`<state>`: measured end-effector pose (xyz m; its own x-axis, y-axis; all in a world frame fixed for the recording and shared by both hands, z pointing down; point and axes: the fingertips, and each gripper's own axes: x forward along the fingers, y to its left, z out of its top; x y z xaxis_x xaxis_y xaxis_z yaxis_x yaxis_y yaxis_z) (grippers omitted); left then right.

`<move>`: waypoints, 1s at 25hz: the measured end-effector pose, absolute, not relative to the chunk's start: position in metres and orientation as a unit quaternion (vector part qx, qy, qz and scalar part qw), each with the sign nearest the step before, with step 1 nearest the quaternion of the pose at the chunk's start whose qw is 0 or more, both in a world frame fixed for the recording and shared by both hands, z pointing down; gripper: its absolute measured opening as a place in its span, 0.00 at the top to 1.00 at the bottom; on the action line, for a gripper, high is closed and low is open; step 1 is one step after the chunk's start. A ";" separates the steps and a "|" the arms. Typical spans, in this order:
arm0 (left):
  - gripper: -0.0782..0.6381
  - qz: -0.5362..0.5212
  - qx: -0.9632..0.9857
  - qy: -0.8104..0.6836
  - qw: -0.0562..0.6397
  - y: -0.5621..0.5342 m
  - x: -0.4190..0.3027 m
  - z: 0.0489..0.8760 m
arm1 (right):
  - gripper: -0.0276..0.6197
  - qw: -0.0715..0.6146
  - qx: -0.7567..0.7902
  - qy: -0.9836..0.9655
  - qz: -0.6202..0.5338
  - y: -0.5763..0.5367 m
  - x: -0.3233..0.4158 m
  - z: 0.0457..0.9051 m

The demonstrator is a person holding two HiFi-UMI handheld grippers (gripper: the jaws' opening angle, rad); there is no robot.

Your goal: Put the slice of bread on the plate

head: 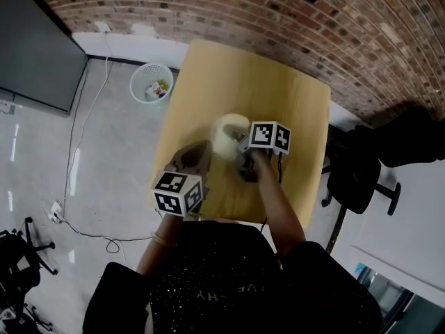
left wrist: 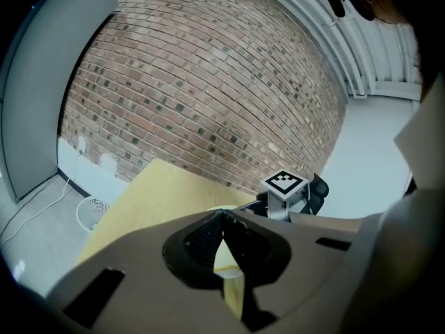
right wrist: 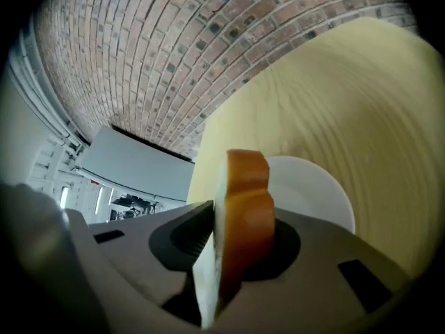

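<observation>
A slice of bread with a brown crust stands on edge between the jaws of my right gripper, which is shut on it. Just beyond it lies the white plate on the wooden table. In the head view the right gripper is at the plate's right edge, and the left gripper points at the plate from the near left. My left gripper is shut with nothing in it. A sliver of plate shows below its tips, and the right gripper's marker cube is ahead.
The table reaches to a brick wall. A white wastebasket stands on the floor at the left, with a cable trailing past it. A black chair and a white desk are at the right.
</observation>
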<state>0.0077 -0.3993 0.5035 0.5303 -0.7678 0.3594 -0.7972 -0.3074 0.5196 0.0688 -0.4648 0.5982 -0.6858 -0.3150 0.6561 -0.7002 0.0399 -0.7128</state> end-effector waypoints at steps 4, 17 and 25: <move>0.88 0.021 0.811 -0.480 0.334 -0.397 0.007 0.501 | 0.64 0.231 0.406 -0.729 0.500 -0.467 0.073 0.598; 0.88 0.016 0.820 -0.472 0.323 -0.384 0.012 0.490 | 0.59 0.284 0.429 -0.785 0.345 -0.459 0.092 0.573; 0.88 0.015 0.819 -0.474 0.323 -0.377 0.012 0.490 | 0.46 0.358 0.428 -0.802 0.213 -0.472 0.092 0.564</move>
<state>0.0119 -0.3773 0.4898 0.5504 -0.7669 0.3300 -0.7860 -0.3427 0.5146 0.0924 -0.4724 0.5640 -0.3761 -0.5339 0.7573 -0.8395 0.5422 -0.0346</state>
